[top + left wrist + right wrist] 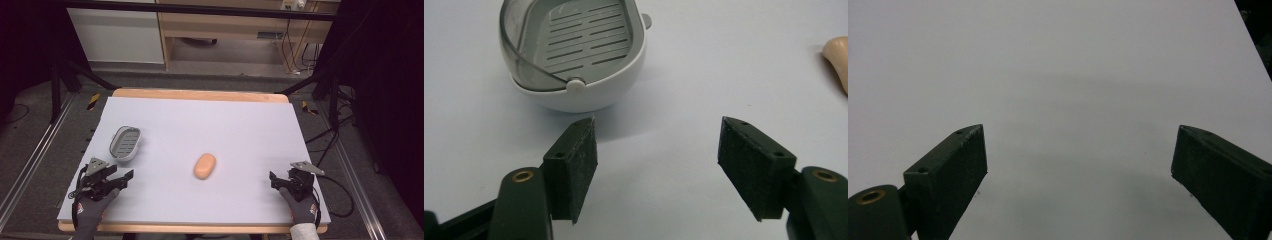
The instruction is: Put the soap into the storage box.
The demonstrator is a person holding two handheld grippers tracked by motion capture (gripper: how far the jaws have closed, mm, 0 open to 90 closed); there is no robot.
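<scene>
An orange oval soap bar (205, 165) lies near the middle of the white mat (200, 120); its edge (838, 60) peeks in at the right of the left gripper view. A grey-and-white slotted soap dish (125, 143) sits at the left, close ahead of my left gripper (121, 178), and stands empty (574, 55). My left gripper (656, 150) is open with nothing between its jaws. At the near right, my right gripper (274, 179) is open over bare mat (1078, 150).
The mat covers a wooden table (200, 94) whose edge shows at the back. Dark metal frame rails (30, 165) run along both sides on the floor, and cables (340, 195) trail by the right gripper.
</scene>
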